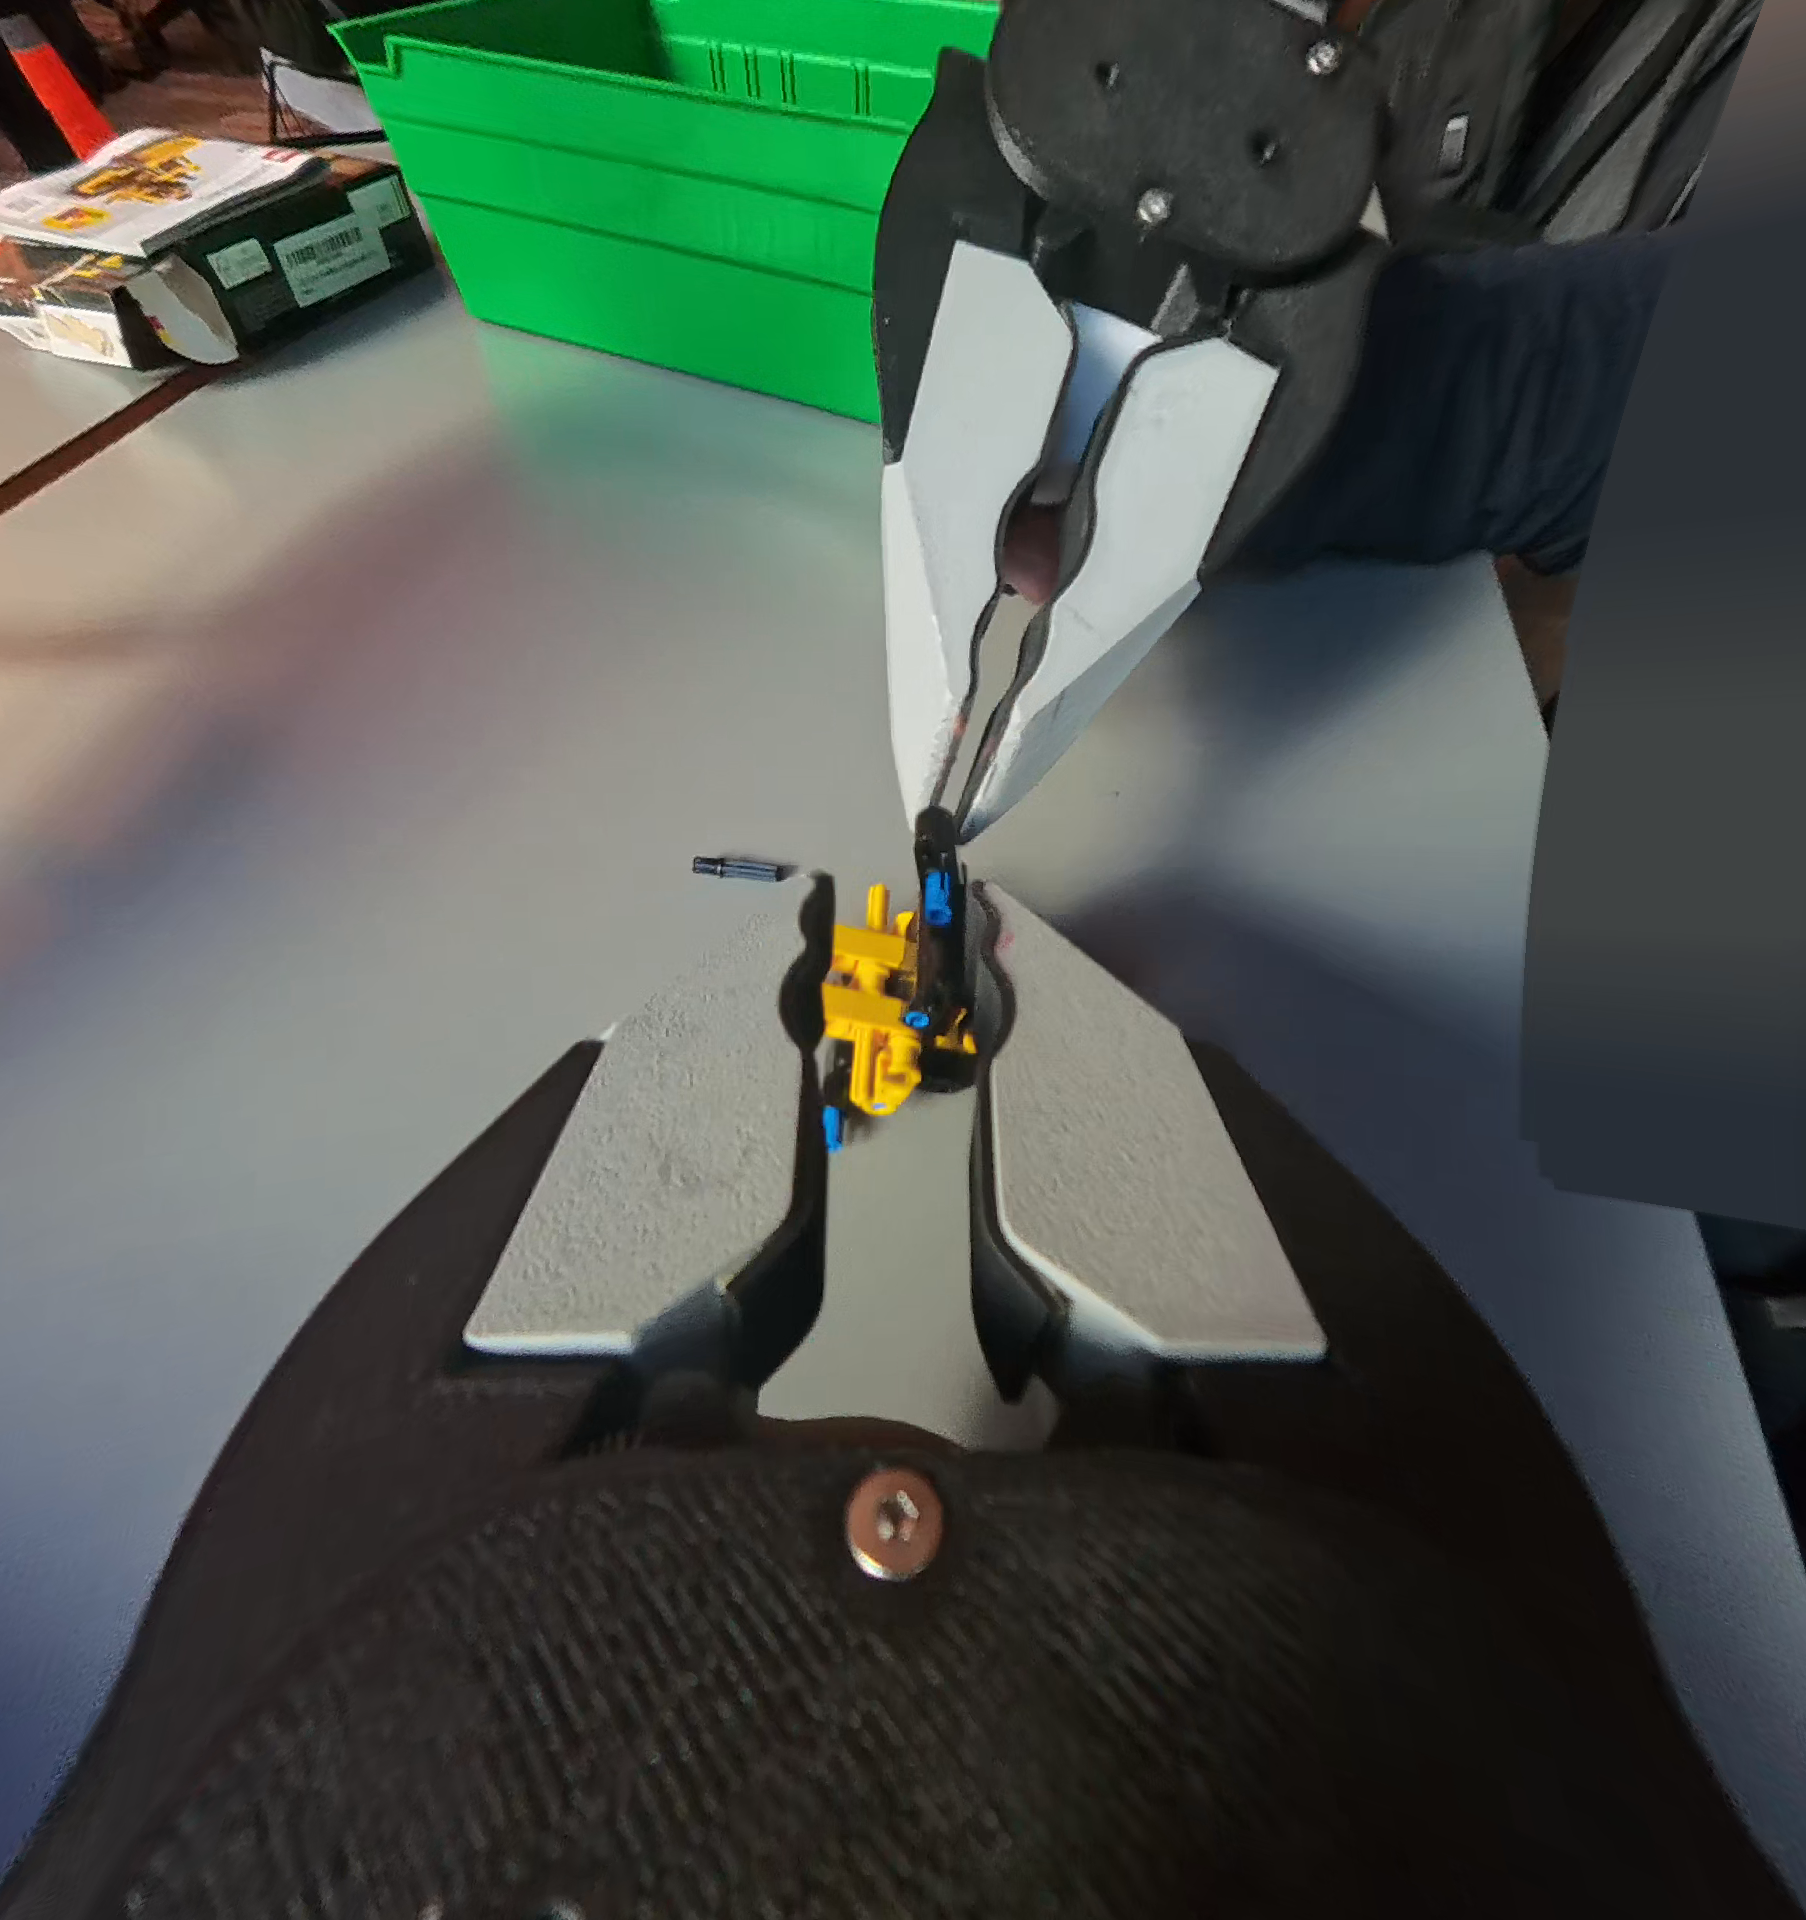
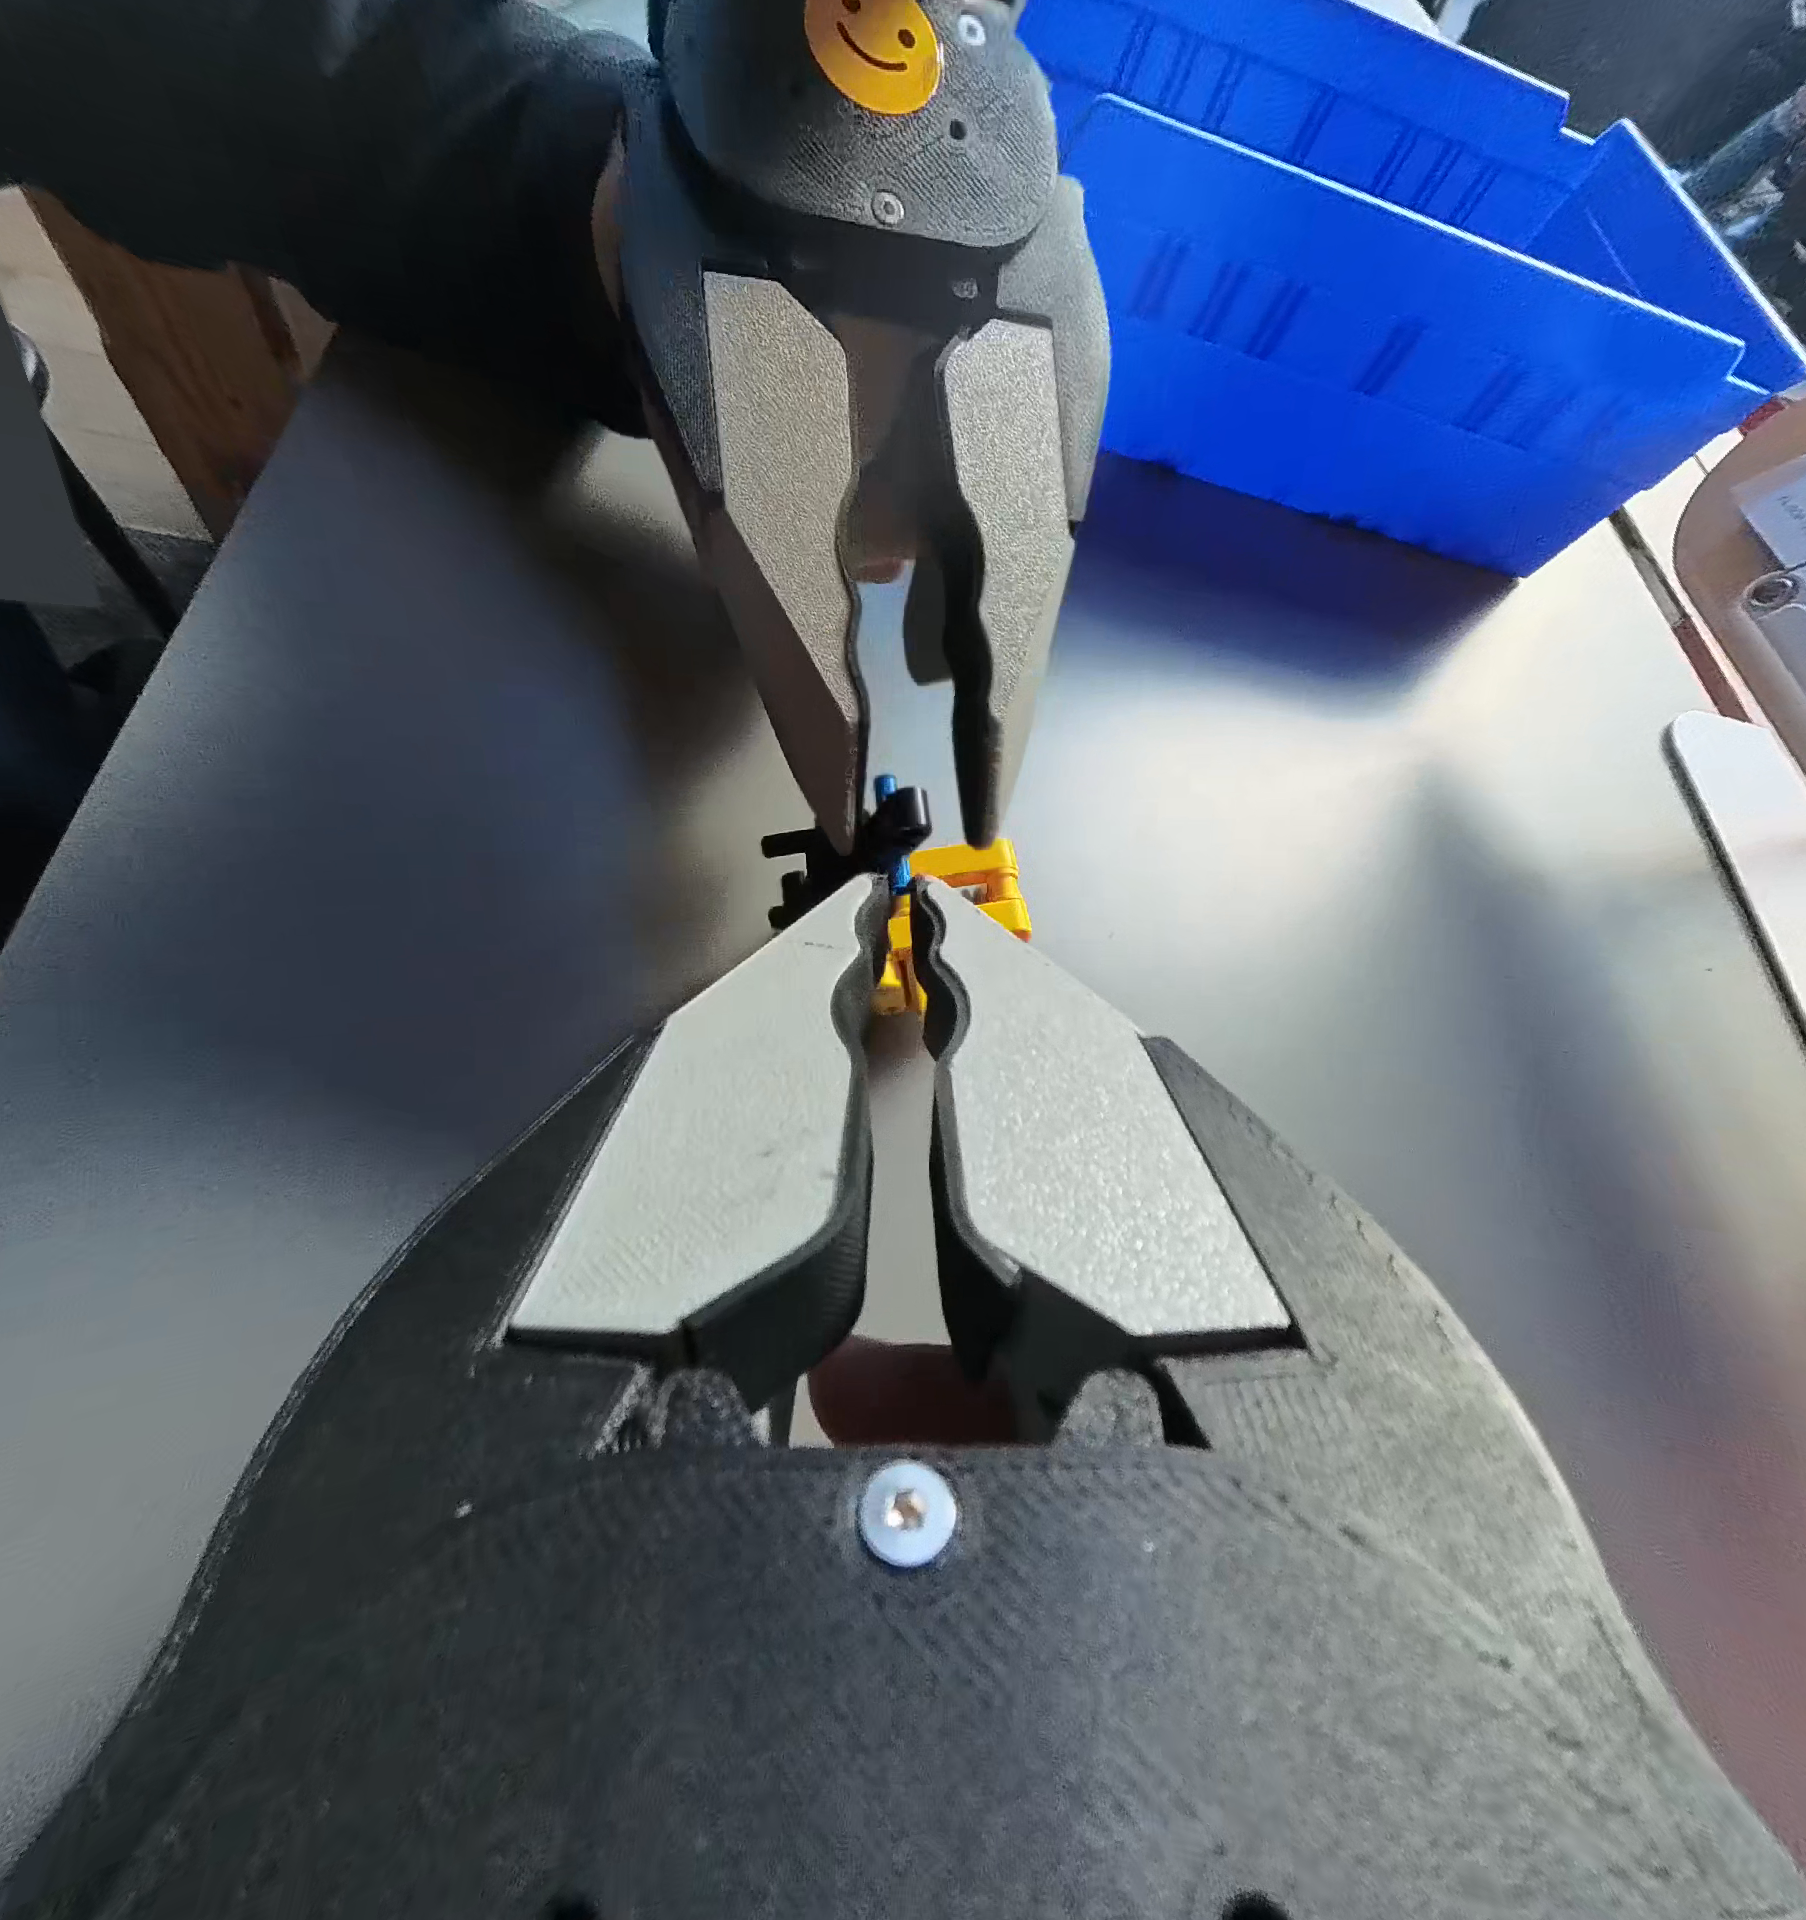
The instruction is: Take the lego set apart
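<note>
Grey and matte, the surface [image 1: 359, 727] carries a small yellow, black and blue lego assembly [image 1: 894, 1013] at its middle. It sits between the fingers of the left gripper [image 1: 899, 894], whose jaws press against its yellow and black sides. From the far side, the right gripper [image 2: 897, 891] has its tips pinched on the upright black beam [image 1: 938, 904] with blue pins. Only the left wrist view shows a loose dark pin [image 1: 738, 868], a green plastic bin [image 1: 650, 197] and a printed box [image 1: 192, 249]; the right wrist view shows a blue plastic bin [image 2: 1398, 343].
</note>
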`<action>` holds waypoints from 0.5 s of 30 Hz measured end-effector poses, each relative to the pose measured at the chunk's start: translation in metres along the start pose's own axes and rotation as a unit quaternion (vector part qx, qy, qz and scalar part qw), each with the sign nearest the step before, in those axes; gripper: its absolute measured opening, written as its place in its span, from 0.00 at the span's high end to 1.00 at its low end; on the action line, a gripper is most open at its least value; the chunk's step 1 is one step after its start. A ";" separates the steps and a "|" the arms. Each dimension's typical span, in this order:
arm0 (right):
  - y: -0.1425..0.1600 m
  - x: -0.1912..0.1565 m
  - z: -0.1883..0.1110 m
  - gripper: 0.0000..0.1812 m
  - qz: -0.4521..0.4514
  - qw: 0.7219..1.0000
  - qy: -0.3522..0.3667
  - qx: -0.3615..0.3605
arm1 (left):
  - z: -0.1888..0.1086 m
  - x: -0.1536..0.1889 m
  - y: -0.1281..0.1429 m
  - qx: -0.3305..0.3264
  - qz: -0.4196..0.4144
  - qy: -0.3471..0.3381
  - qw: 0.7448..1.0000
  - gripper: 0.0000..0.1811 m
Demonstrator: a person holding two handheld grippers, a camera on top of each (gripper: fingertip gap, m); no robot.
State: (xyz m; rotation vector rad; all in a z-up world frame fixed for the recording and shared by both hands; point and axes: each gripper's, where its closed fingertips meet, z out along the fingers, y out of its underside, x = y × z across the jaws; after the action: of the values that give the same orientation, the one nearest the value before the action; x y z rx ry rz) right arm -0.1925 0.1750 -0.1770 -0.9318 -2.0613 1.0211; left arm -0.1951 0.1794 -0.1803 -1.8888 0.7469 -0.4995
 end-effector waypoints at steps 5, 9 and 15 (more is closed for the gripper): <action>0.004 0.003 0.000 1.00 0.006 1.000 0.000 -0.004 | -0.003 -0.001 -0.001 -0.004 0.035 -0.018 0.999 0.95; 0.002 0.002 0.001 1.00 0.004 1.000 0.000 -0.005 | -0.004 -0.001 0.000 -0.021 0.074 -0.038 0.996 0.95; -0.005 -0.002 0.001 0.95 0.028 0.999 -0.021 0.016 | -0.006 0.001 -0.003 -0.021 0.107 -0.048 0.993 0.99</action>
State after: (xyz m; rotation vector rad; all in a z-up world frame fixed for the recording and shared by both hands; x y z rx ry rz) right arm -0.1935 0.1707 -0.1743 -0.9641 -2.0580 1.1071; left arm -0.1973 0.1758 -0.1756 -1.8304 0.8891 -0.2580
